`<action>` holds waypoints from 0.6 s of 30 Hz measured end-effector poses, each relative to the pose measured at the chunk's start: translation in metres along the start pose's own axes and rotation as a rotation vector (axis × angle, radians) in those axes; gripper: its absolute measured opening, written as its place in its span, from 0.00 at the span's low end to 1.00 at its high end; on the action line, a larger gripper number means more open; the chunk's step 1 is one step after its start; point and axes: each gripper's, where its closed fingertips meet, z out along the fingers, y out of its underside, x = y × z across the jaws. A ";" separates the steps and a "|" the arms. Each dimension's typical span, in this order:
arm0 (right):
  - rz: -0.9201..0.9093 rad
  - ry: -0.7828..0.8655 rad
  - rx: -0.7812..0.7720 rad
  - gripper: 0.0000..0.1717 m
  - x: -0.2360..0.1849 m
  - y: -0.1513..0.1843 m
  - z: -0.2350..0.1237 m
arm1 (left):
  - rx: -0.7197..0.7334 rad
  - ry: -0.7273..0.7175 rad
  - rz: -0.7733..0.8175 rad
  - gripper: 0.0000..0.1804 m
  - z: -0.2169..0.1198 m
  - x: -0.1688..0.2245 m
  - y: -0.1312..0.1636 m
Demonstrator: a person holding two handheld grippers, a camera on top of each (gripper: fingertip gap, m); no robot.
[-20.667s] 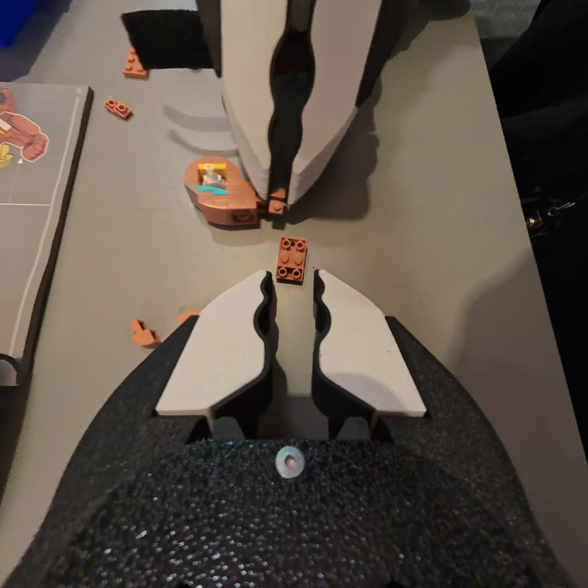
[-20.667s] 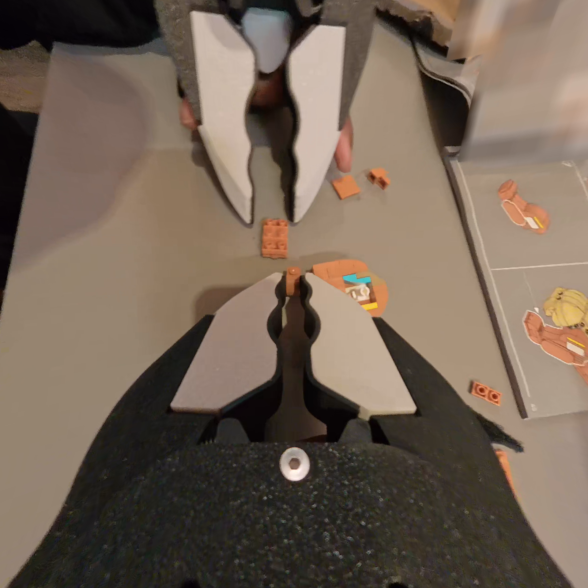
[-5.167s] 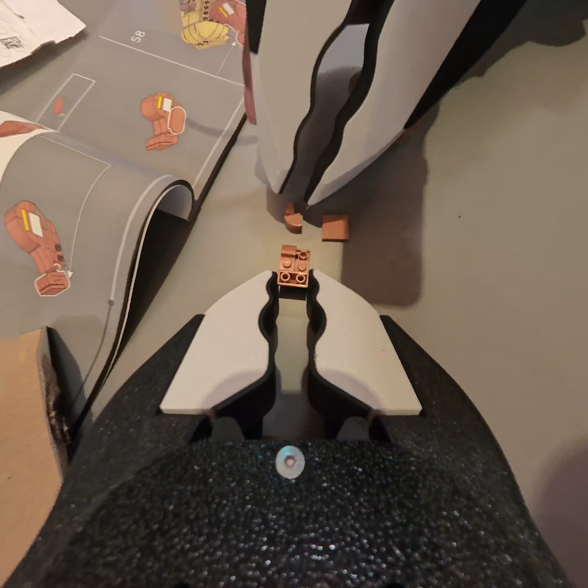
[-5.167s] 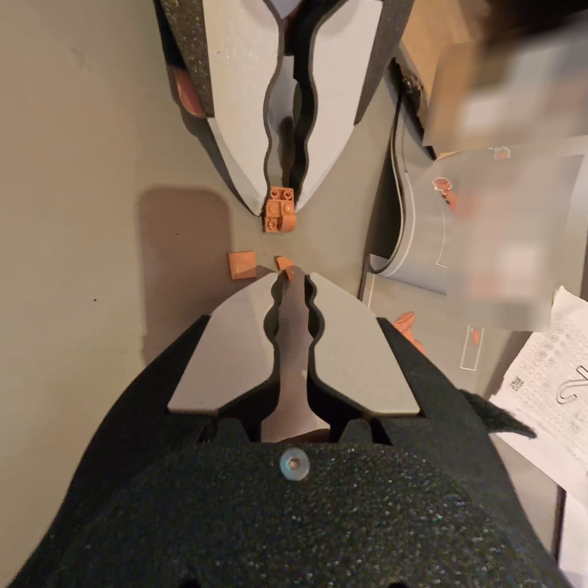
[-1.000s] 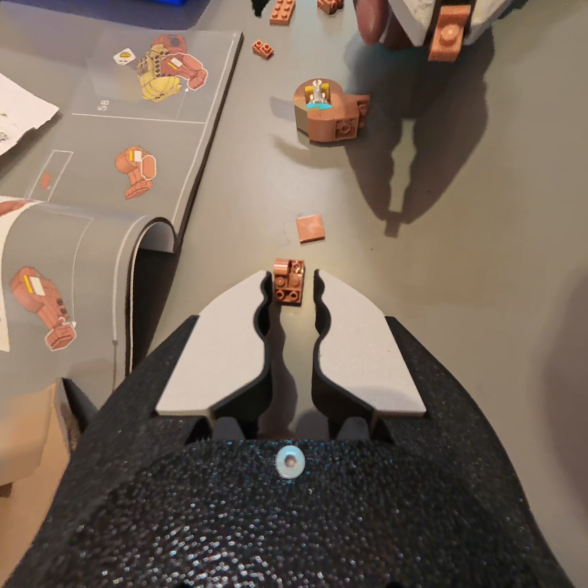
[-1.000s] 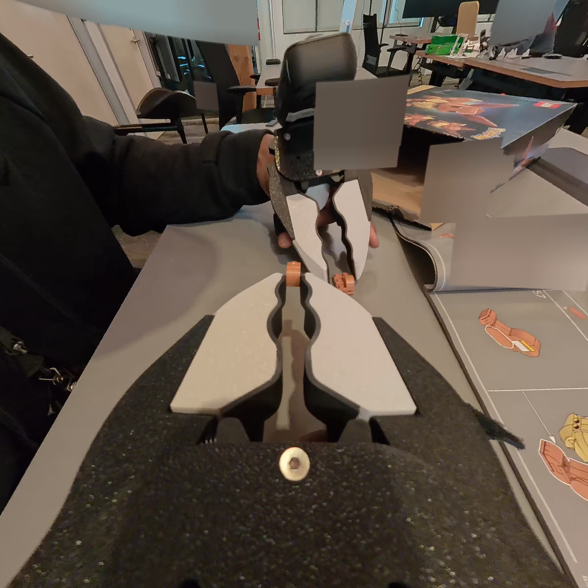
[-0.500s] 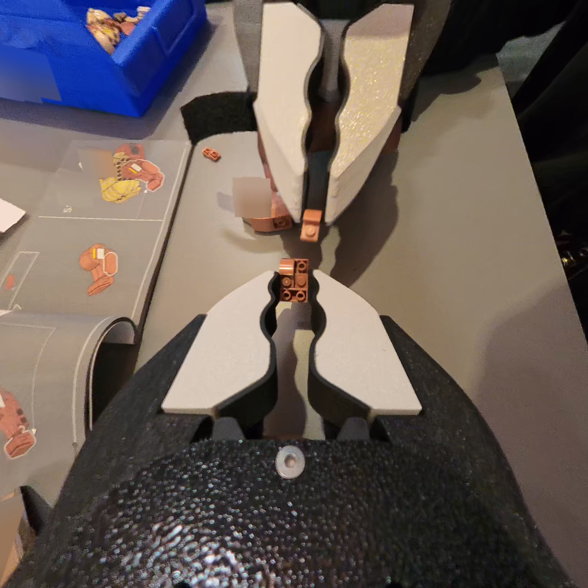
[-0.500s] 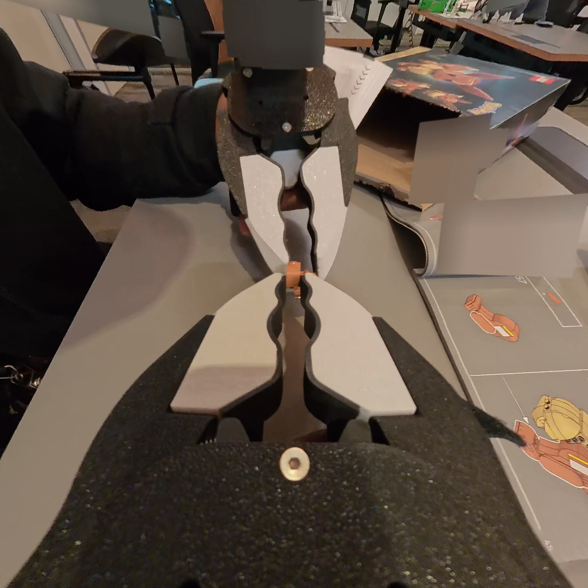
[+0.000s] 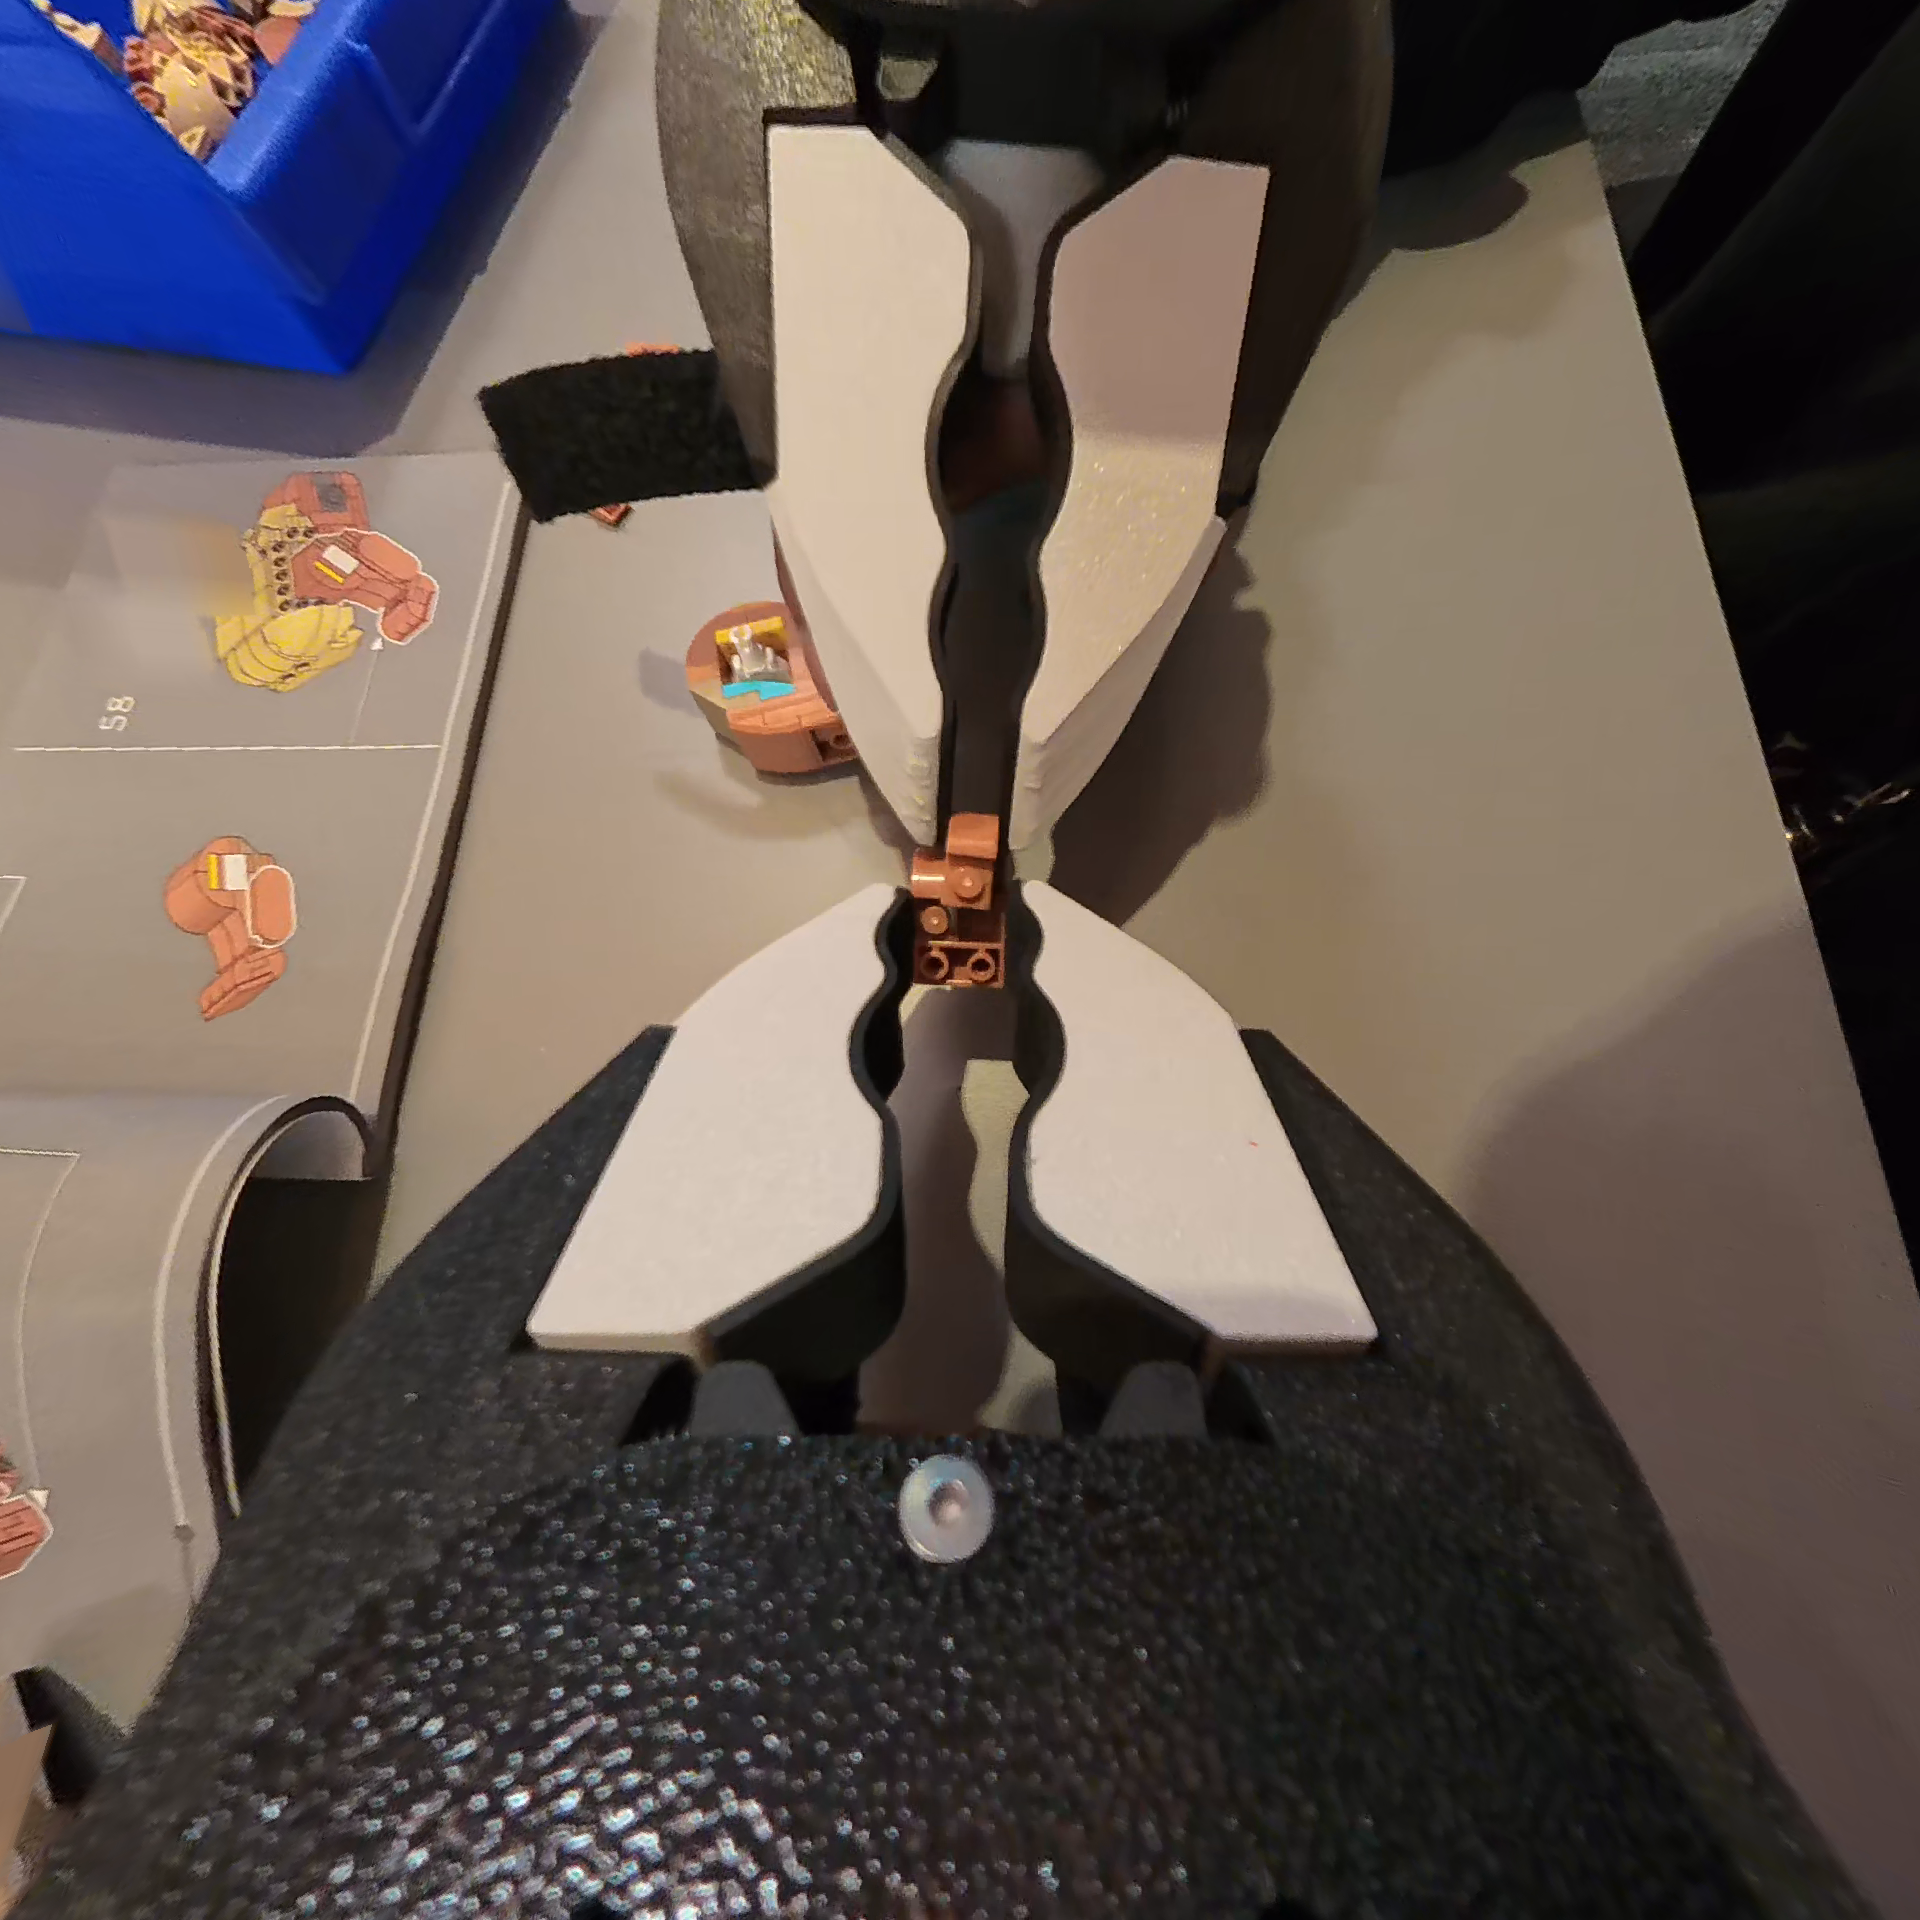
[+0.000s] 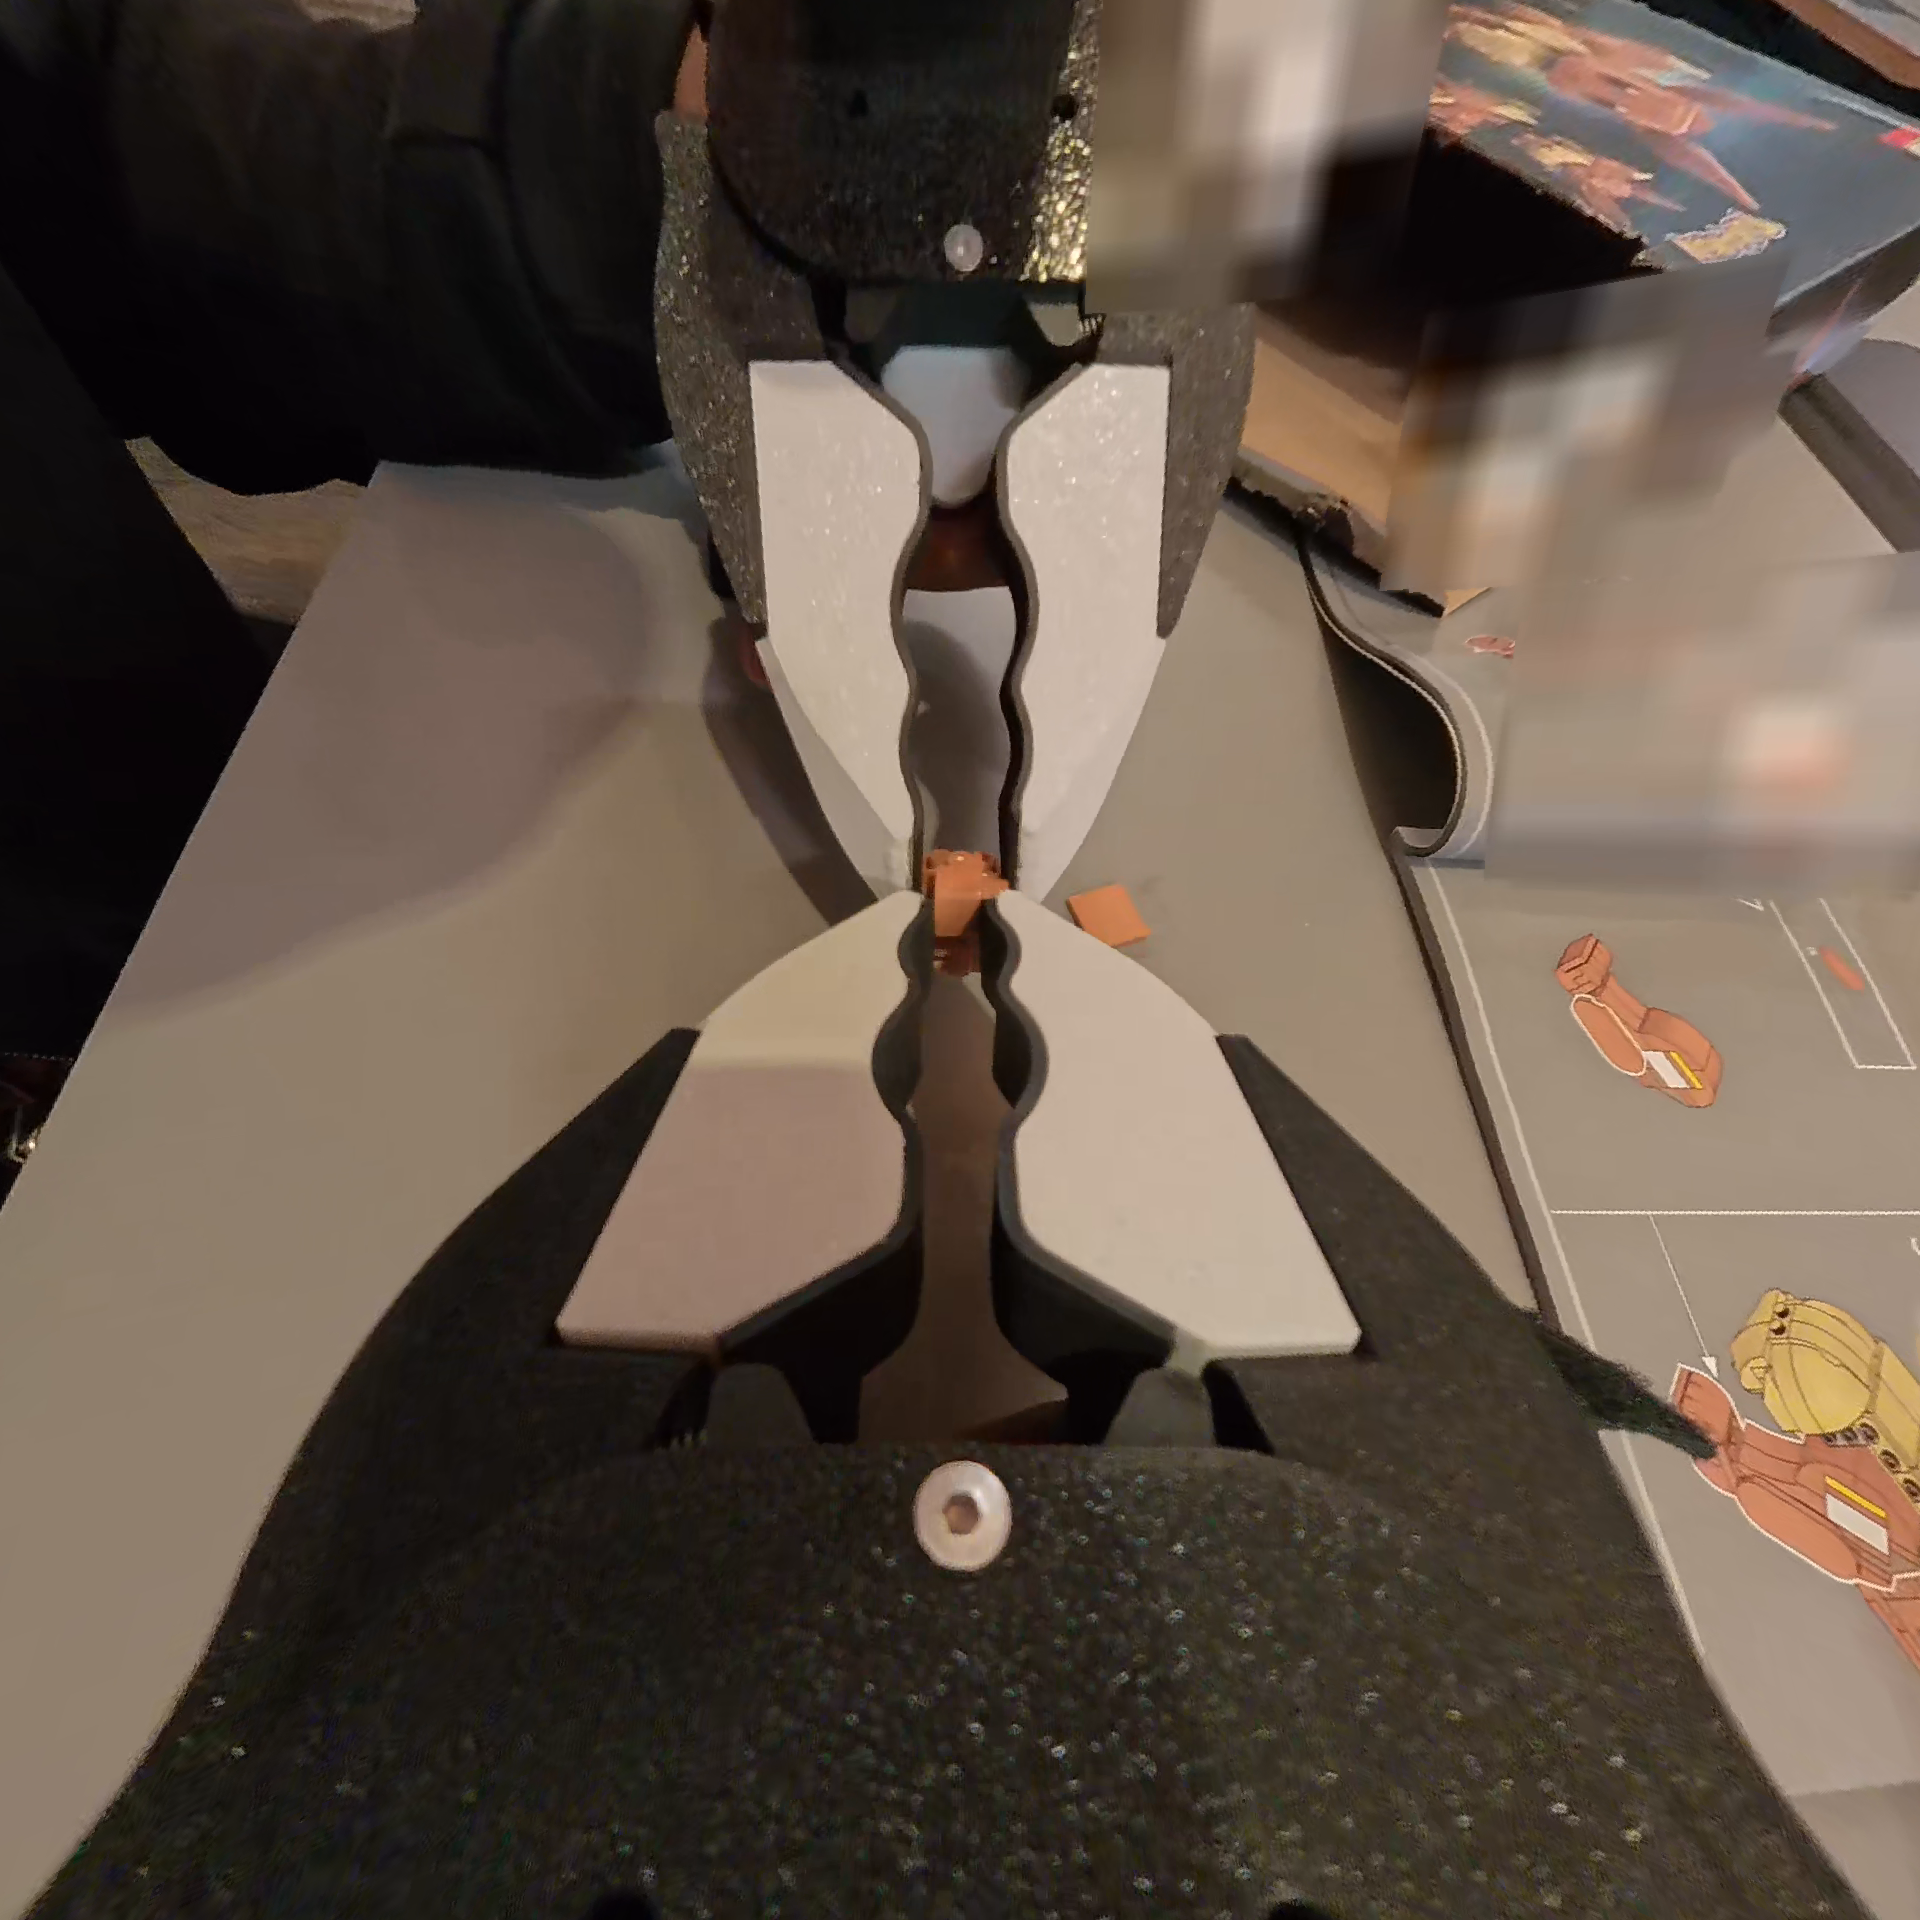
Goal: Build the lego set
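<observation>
Writing shows on the open instruction booklet [image 9: 260,727], a printed page number beside coloured drawings of a brown and yellow figure, and on the picture-printed cardboard box [image 10: 1683,156] behind it; you will find no brand plain enough to tell apart. Some of the booklet and box in your right wrist view is covered by blurred patches.

Your left gripper [image 9: 956,940] is closed narrow on a small brown brick assembly [image 9: 958,951], a studded plate with smaller pieces on it, and both pads press its sides. Your right gripper [image 10: 954,935] faces it tip to tip, its jaws nearly together and pinching a small brown brick [image 10: 954,909]. In the left wrist view that brick [image 9: 971,857] sits against the far end of the assembly, so the two pieces touch between the four fingertips, held above the table.

The surface is a plain grey table [image 9: 1455,831] under dim light, with hard shadows from both grippers. On it you have a rounded brown sub-build [image 9: 758,691] with yellow, grey and teal parts, close beside the right gripper's fingers, and a flat brown tile [image 10: 1110,912] near the tips. A blue bin [image 9: 156,208] of loose parts stands at the far left corner, with a black fabric strip [image 9: 603,431] near it. A person's dark sleeve [image 10: 364,208] reaches in behind the left gripper.
</observation>
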 end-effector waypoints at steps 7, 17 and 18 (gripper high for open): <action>-0.048 0.009 -0.021 0.04 -0.004 0.001 0.002 | -0.005 0.019 -0.012 0.09 0.002 0.003 0.001; -0.079 0.008 -0.032 0.07 -0.007 0.003 0.004 | -0.015 0.032 -0.022 0.09 0.003 0.005 0.003; -0.080 0.012 -0.034 0.07 -0.006 0.004 0.005 | -0.015 0.032 -0.025 0.09 0.003 0.005 0.003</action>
